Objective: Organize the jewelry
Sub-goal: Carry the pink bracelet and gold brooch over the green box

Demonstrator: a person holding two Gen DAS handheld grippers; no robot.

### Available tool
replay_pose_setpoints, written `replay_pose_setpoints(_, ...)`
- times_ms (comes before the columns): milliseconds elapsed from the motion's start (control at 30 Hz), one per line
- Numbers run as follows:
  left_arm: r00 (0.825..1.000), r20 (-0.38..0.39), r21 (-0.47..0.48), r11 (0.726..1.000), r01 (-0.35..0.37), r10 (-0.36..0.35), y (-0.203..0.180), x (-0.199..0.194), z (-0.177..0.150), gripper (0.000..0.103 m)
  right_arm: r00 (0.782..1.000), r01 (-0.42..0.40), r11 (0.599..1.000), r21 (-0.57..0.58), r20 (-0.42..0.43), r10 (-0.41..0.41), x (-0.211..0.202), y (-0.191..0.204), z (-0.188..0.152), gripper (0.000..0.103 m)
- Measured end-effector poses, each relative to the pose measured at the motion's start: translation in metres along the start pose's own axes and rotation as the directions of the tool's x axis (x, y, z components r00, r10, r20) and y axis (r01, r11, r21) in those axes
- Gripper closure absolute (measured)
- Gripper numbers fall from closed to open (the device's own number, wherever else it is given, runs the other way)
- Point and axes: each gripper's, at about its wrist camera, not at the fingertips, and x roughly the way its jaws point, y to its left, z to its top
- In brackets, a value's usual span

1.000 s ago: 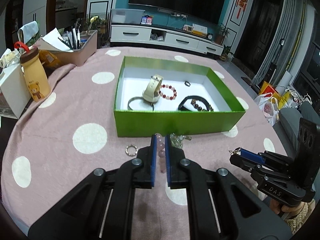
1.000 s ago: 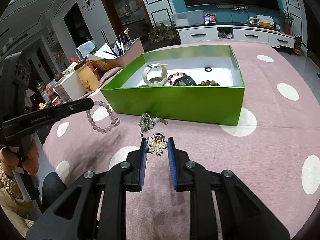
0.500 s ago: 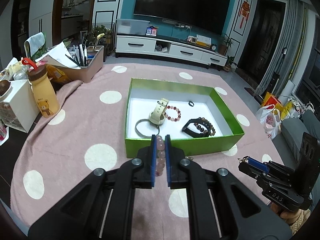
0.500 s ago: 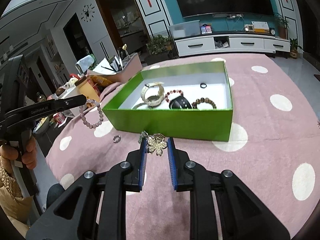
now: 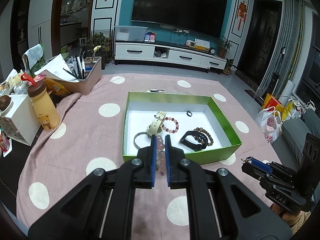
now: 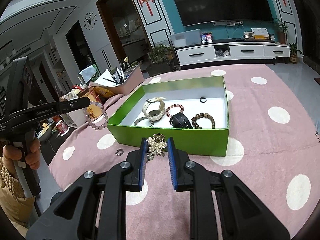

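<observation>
Polka-dot tablecloth [image 6: 260, 140], "GenRobot.AI" left tongs [image 6: 88, 102]

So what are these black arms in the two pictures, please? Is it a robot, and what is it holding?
No robot: a person holds a two-finger gripper in each hand, with a camera on each looking along its fingers. One picture is from the left gripper, shut on a pink bead bracelet. The other is from the right gripper, shut on a pearl flower brooch. The dotted pink cloth carries a green box with a watch, bracelets and a black ring. A small ring lies outside it.
</observation>
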Motion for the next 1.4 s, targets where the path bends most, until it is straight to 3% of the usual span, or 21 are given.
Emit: replay_pose_setpoints(1400, 1.0, -0.004, 0.056, 0.998, 0.016, -0.016, -0.023, 0.04, 0.04, 0.096, 0.998, 0.038, 0.999, 0.025, 0.043, -0.039, 0.019, -0.022, 0.036, 0.083)
